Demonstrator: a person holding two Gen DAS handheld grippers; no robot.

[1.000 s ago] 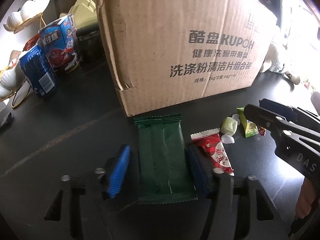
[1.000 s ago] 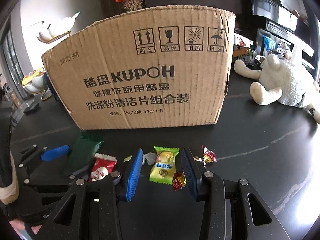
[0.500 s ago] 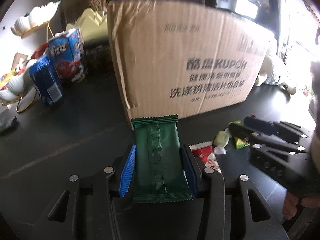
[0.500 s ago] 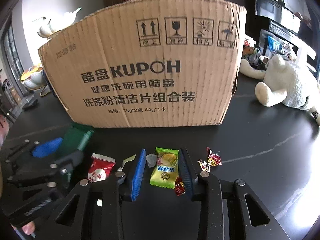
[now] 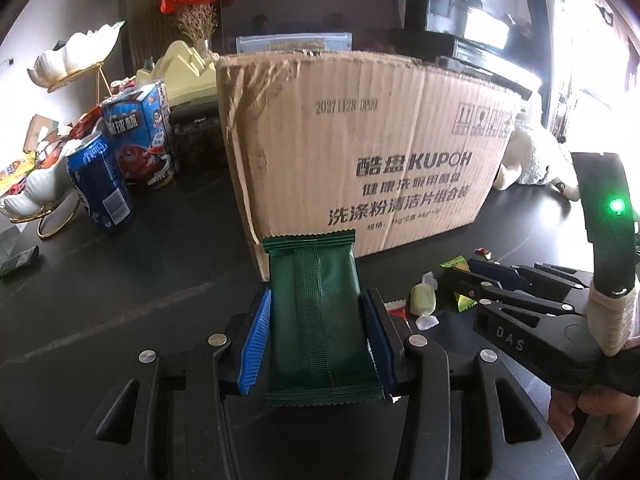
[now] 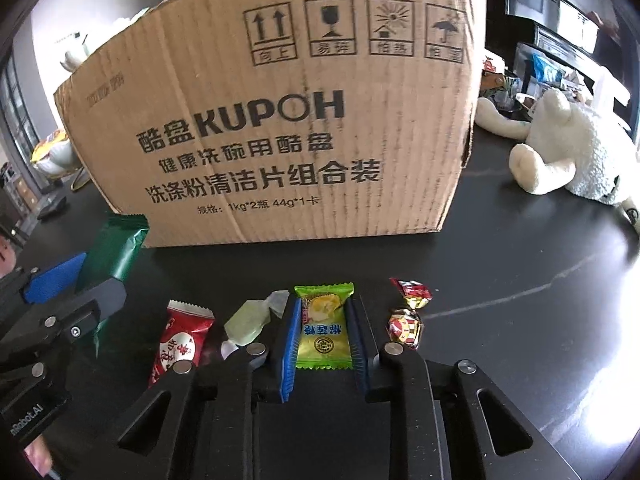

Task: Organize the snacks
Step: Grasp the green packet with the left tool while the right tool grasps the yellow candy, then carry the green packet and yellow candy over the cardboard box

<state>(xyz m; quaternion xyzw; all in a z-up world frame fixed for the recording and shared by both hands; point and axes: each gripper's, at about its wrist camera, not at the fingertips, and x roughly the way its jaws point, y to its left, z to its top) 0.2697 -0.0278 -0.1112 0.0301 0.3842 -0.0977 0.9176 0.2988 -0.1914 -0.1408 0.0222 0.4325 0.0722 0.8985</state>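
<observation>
A: Left wrist view, item one: left gripper (image 5: pixel 316 334), clenched on the green packet (image 5: pixel 320 320), blue pads pressed to both long edges. The packet's far end points at the cardboard box (image 5: pixel 360 140), at the box's near left corner.

B: Right wrist view, item two: right gripper (image 6: pixel 323 330), pads touching the sides of the yellow-green candy (image 6: pixel 324 330), grasping it. The candy sits in front of the box, near the middle of its printed face.

A: Loose stock in front of the box?

B: A red-and-white sachet (image 6: pixel 182 340) and a pale green twist candy (image 6: pixel 250 320), both left of the yellow-green candy, the twist candy touching the right gripper's left finger. A red-and-gold foil candy (image 6: pixel 406 318) just right of it. All lie on the black table (image 6: pixel 520 300).

A: Left of the box: a blue can (image 5: pixel 100 184) and a blue-and-red carton (image 5: pixel 140 132), standing close together.

B: Right of the box: a white plush toy (image 6: pixel 572 156), lying on the table.
</observation>
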